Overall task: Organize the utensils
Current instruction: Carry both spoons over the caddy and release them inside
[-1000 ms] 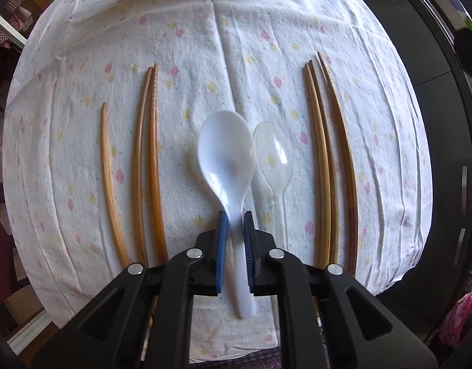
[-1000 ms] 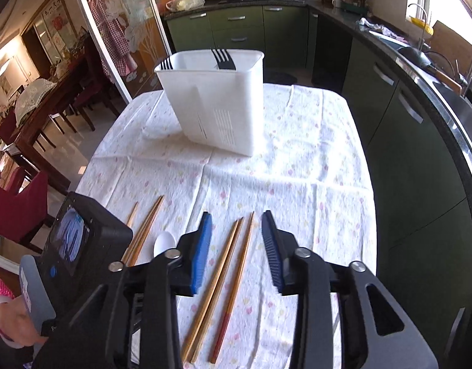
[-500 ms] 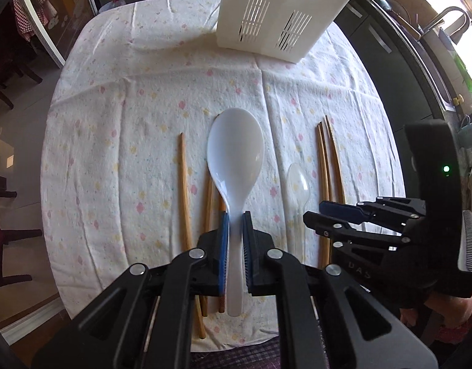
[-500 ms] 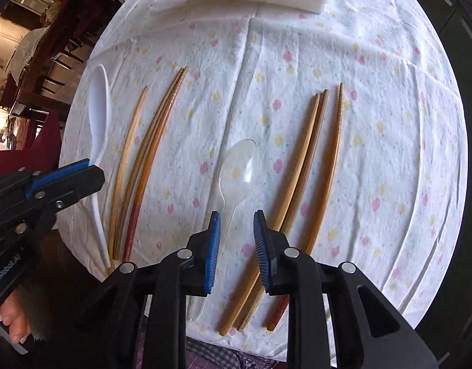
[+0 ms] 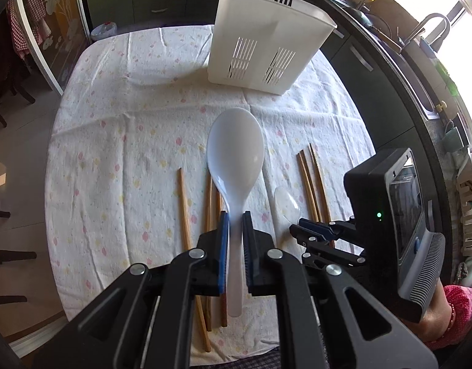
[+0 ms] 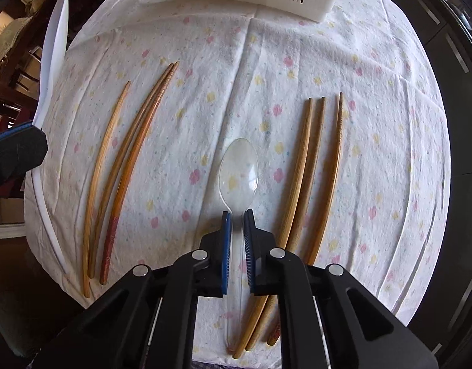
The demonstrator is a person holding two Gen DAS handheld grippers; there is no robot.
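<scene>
Spoons are what we have in both grippers, so handling them is our concern.

From the left wrist, our left gripper (image 5: 234, 224) is pinching the white spoon (image 5: 236, 160) by its handle, just behind the neck, with the bowl sticking out ahead and the handle's end trailing back between the fingers. The spoon hangs clear of the bench (image 5: 128, 129). We judge it light, stiff and smooth, so a grip this near the bowl should keep it from swinging, though the slick plastic could pivot if we tilt fast. Far ahead stands the white caddy (image 5: 266, 52), with black fork tines showing over its rim. Below the gripper lie three chopsticks (image 5: 183, 209); off to its right is the right gripper, low over the cloth.

From the right wrist, our right gripper (image 6: 236, 224) has its pads pressed together on the thin handle of the clear spoon (image 6: 239, 166), just behind the bowl. The spoon lies flat on the cloth, bowl pointing ahead of the fingers. We judge it very light, thin and somewhat brittle, so we would lift it gently and keep the hold on the narrow neck, where the flat sides give the pads something to bite. Three chopsticks (image 6: 309, 166) lie just right of the gripper, three more well to the left, and the caddy sits far ahead.
</scene>
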